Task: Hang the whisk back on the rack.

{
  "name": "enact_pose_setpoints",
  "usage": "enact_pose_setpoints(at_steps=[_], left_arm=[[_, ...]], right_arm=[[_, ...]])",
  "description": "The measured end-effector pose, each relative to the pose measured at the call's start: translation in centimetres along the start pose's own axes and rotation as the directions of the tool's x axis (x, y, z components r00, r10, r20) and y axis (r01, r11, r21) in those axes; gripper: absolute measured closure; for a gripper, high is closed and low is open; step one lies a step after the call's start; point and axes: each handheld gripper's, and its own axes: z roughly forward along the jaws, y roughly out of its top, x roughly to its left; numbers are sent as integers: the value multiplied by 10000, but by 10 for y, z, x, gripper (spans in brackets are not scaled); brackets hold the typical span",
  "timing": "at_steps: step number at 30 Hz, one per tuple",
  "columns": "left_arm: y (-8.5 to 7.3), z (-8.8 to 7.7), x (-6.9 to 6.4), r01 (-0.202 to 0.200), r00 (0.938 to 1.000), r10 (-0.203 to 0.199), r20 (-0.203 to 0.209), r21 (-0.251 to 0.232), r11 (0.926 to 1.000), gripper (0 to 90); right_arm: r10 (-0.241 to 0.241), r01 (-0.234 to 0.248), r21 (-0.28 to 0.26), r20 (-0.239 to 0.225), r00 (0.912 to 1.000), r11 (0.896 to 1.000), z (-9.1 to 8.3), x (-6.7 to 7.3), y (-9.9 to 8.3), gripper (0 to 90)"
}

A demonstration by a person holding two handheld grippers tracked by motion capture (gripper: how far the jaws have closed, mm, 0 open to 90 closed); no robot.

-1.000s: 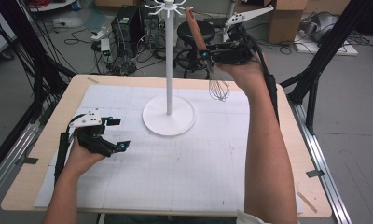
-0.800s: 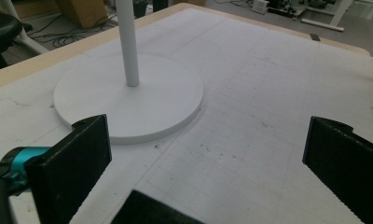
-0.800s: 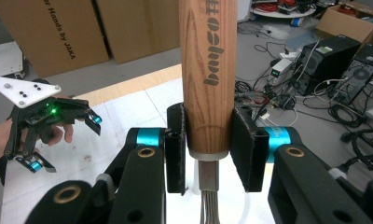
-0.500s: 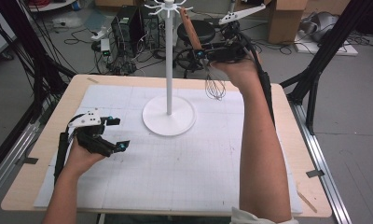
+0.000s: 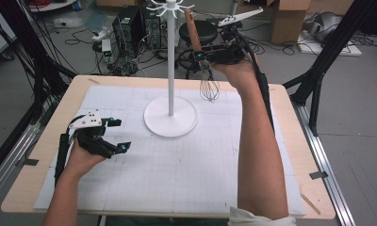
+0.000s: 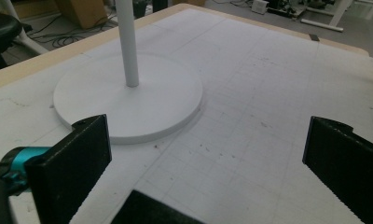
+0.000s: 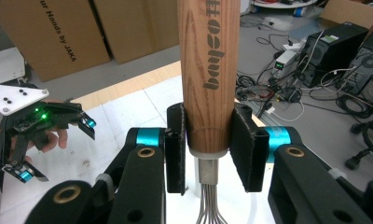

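My right gripper (image 5: 201, 55) is raised at the back of the table, right of the white stand's pole (image 5: 170, 61). It is shut on the wooden handle (image 7: 208, 56) of a whisk (image 5: 209, 89). The whisk hangs upright with its wire head down and its handle top (image 5: 191, 28) near the stand's hooks (image 5: 170, 5). In the right gripper view both pads clamp the handle just above the metal collar. My left gripper (image 5: 120, 134) rests low at the table's left and is open, with nothing between its jaws (image 6: 212, 158). It faces the stand's round base (image 6: 128, 98).
A white gridded mat (image 5: 186, 165) covers the wooden table (image 5: 290, 141). Beyond the far edge are a black stool (image 5: 200, 33), computers (image 5: 130, 23), cables and cardboard boxes (image 5: 290, 19) on the floor. Black frame legs (image 5: 328, 56) stand at the right.
The right hand has carried the whisk slightly left, closer to the stand's pole. The left hand has stayed where it was.
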Motion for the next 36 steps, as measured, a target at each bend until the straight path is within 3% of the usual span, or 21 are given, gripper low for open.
enact_pose_setpoints(at_steps=[16, 18, 20, 36], left_arm=[[0, 1, -1, -27, 10000, 27, 12, 99, 9999, 16], [-1, 2, 0, -32, 10000, 32, -15, 142, 9999, 16], [-1, 2, -1, -22, 10000, 22, -27, 171, 9999, 16], [-1, 4, -1, -57, 10000, 58, -12, 249, 9997, 16]], right_arm=[[161, -162, -31, -226, 9996, 9999, 14, -2, 0, 683], [82, -81, 14, -158, 9998, 10000, 13, -2, 0, 668], [-63, 62, 64, 14, 10000, 10000, 11, 0, 0, 594], [-451, 448, 186, 180, 9988, 9988, -8, 11, -10, 494]])
